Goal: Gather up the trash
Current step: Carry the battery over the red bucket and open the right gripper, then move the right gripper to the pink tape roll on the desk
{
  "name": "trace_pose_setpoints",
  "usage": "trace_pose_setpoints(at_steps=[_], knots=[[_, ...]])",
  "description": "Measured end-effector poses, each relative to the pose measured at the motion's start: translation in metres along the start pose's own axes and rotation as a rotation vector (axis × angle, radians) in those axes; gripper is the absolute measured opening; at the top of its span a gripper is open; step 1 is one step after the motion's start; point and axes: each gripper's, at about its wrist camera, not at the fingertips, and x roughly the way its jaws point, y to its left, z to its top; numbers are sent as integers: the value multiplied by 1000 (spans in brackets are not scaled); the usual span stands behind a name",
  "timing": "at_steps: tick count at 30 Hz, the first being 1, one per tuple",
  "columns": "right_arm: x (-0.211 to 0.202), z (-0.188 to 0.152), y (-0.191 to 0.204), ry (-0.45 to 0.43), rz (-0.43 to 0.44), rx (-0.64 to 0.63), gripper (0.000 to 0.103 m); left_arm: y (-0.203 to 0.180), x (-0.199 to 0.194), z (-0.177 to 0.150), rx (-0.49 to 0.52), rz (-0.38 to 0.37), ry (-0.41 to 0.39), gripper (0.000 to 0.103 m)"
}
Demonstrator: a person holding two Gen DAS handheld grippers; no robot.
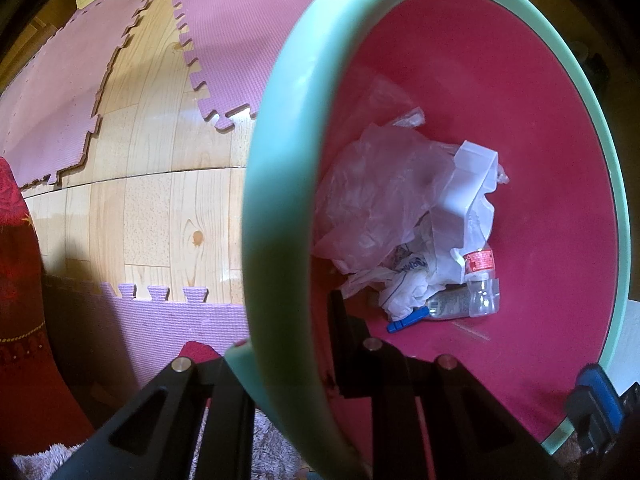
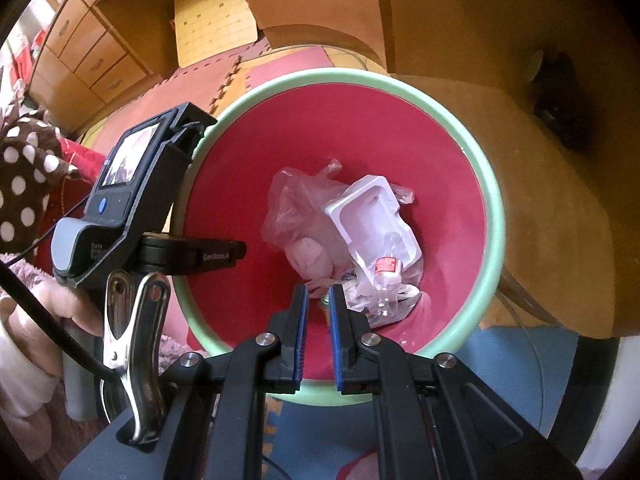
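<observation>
Because the left jaws (image 1: 296,364) clamp the mint-green rim of the round red plastic bin (image 1: 280,160), it stays steady while the right jaws (image 2: 318,300), slightly apart and empty, hover above the crumpled bags and clear bottle (image 2: 386,272) just beyond them.

– Where does everything sit, going by the bin (image 2: 486,216)?

– In its bottom lies a heap: a plastic bag (image 2: 292,216) on the left, a tray (image 2: 372,216) leaning over it to the right, a small bottle (image 2: 386,270) at the tray's near end.

– And at the rim?

– The left gripper (image 1: 296,364) straddles the left rim, one finger inside the wall and one outside. The right gripper (image 2: 319,300) hangs over the near edge, pointing into the bin.

– Behind it?

– Floor mats (image 1: 240,40) on the floor, beyond the far rim.
</observation>
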Motion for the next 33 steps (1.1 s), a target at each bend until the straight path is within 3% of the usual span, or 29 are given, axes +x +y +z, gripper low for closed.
trace_pose_setpoints(at_steps=[6, 14, 18, 25, 33], knots=[[0, -1, 4, -3, 4, -21, 12, 1, 0, 0, 0, 0, 1, 15], [-4, -2, 4, -22, 13, -20, 26, 2, -1, 1, 0, 2, 1, 15], [-14, -1, 7, -47, 18, -33, 27, 1, -1, 1, 1, 2, 0, 15], [-53, 5, 21, -134, 30, -73, 35, 2, 0, 0, 1, 2, 1, 15], [-120, 12, 20, -275, 18, -50, 35, 2, 0, 0, 1, 5, 1, 15]])
